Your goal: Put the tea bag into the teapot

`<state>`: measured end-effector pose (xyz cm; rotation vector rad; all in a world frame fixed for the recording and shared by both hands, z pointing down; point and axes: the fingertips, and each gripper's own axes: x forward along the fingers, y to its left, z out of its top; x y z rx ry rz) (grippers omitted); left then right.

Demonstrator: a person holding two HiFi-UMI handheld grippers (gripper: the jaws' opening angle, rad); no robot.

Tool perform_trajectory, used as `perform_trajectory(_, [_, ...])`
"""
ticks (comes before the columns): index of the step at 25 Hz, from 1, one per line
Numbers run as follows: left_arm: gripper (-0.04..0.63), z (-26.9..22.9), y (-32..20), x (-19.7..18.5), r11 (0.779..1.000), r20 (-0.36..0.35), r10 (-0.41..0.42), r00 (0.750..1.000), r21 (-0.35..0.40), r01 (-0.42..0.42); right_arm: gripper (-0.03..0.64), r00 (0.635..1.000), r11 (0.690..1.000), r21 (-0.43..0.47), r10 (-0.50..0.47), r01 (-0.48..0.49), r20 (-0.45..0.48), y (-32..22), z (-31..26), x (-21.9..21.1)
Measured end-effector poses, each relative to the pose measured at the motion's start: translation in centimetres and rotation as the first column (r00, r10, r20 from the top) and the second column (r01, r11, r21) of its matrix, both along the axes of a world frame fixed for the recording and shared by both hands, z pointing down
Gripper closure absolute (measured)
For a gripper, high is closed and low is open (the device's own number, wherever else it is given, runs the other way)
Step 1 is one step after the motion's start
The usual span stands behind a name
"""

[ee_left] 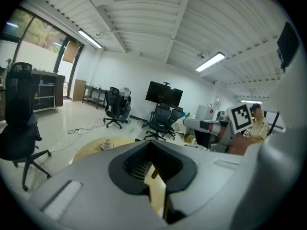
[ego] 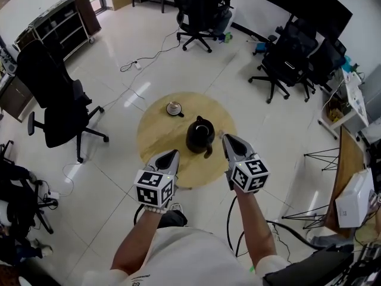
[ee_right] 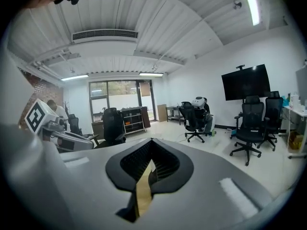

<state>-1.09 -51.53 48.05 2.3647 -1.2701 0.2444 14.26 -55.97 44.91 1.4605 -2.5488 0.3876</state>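
On the round wooden table (ego: pixel 156 140) the black teapot (ego: pixel 199 134) stands upright near the centre. A small saucer (ego: pixel 174 108) sits apart from it on the far-left side, with something small on it; can't tell if that is the tea bag. Over the table's near-left edge hangs the left gripper (ego: pixel 173 154), jaws clenched, nothing between them. Just right of the teapot is the right gripper (ego: pixel 225 137), not touching it, jaws pressed together too, empty. Office chairs (ego: pixel 59 109) stand on the floor around.

Black teapot (ego: pixel 200 134) upright on round wooden table (ego: pixel 156 143)
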Motion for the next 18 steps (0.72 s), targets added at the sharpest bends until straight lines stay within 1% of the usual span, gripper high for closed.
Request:
perform_trajectory(5, [0.583,0.4,-1.6,0.0,1.0,-0.007,0.012,1.0,-0.012,-0.012,0.615,0.999,0.999,-0.048,-0.027,0.026,-0.024,-3.2,2.2,-1.4])
perform_trajectory(9, [0.583,1.4,-2.4,-0.4,1.0,-0.013,0.007,1.0,-0.029,-0.007,0.615,0.998,0.994,-0.104,-0.048,0.043,-0.048,-5.8,5.0,-2.4])
perform_trajectory(14, [0.583,2.8,-2.9,-0.8,0.998,-0.012,0.002,1.0,-0.061,-0.003,0.615,0.995,0.977,-0.208,-0.07,0.054,-0.071,-8.1,9.4,-3.0])
perform_trajectory(18, [0.583,4.0,-2.8,-1.2,0.996,-0.014,-0.002,1.0,-0.088,0.001,0.615,0.992,0.967,-0.245,-0.09,0.065,-0.091,-8.9,11.7,-3.5])
